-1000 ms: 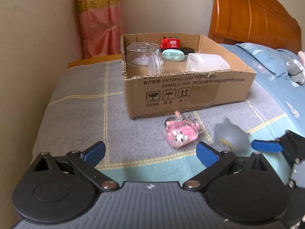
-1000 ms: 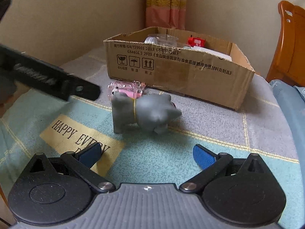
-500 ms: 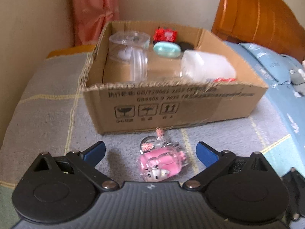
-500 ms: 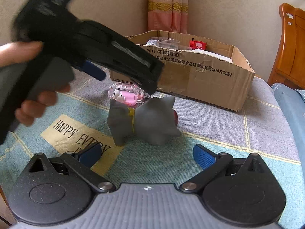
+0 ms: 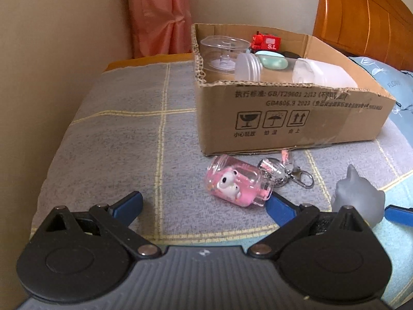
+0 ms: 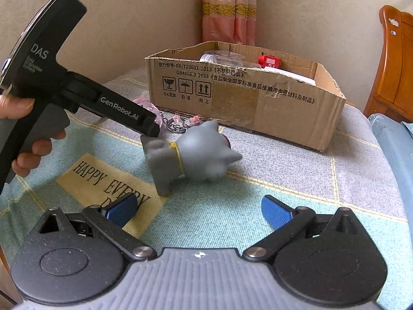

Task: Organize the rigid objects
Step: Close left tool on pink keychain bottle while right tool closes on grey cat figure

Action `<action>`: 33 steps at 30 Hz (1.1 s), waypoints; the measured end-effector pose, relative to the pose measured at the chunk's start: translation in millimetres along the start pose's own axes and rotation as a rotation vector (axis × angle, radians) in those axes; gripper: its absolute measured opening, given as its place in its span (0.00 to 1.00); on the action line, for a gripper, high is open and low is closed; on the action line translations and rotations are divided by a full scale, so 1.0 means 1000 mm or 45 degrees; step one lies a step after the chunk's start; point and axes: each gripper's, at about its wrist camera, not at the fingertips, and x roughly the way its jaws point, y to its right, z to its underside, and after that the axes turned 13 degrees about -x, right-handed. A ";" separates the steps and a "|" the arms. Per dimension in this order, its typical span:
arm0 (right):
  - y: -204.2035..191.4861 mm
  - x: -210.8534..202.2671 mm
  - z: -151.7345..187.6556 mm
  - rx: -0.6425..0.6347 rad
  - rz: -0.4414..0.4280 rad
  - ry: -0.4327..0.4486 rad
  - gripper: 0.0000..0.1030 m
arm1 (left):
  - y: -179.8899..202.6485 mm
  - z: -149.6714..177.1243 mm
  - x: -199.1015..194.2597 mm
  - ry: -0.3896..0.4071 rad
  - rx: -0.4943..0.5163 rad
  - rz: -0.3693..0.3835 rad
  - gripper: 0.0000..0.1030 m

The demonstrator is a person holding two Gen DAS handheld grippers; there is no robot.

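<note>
Your right claw [image 6: 200,210] is gaping wide with nothing between its blue pads [image 6: 275,213], hovering low over the teal part of the checked cloth [image 6: 232,219], beside the yellow patch reading "HAPPY EVERY". Just beyond it, the grey cat figurine [image 6: 192,152] is lying tipped on its side on the cloth, matte grey all over with pointed ears and a thin yellow band round its neck.

Your left claw [image 5: 204,204] is also standing wide open and holding nothing; its right pad [image 5: 280,206] is sitting just beside the pink keychain [image 5: 236,183]. In the right wrist view your left hand [image 6: 24,139] is wrapping the grey handle, and the claw's black nose is reaching down close to the figurine's rear; whether it is touching, you cannot tell.

The keychain is a clear capsule filled with pink, with a small white figure inside and a silver ring and clasp [image 5: 290,174] trailing from one end. It is lying on its side on the grey squares, just in front of the cardboard box [image 5: 296,118].

The box is sitting further back, open-topped, printed with black handling symbols. Inside it are lying a clear plastic container [image 5: 223,53], a frosted jar [image 5: 249,67], a pale green oval piece [image 5: 273,60], a white tub [image 5: 322,73] and a red toy [image 5: 265,42] marked "S.L".
</note>
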 end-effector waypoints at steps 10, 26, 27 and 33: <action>0.000 -0.001 0.001 0.000 0.000 0.000 1.00 | 0.015 -0.005 0.001 0.051 0.209 0.112 0.82; 0.007 0.002 -0.017 -0.110 -0.081 -0.037 1.00 | 0.017 -0.006 -0.004 0.033 0.217 0.199 0.52; 0.008 0.004 -0.019 -0.123 -0.092 -0.036 1.00 | 0.018 -0.006 -0.004 0.032 0.218 0.199 0.52; 0.008 0.011 -0.032 -0.215 -0.097 -0.026 0.92 | 0.018 -0.007 -0.003 0.021 0.220 0.195 0.52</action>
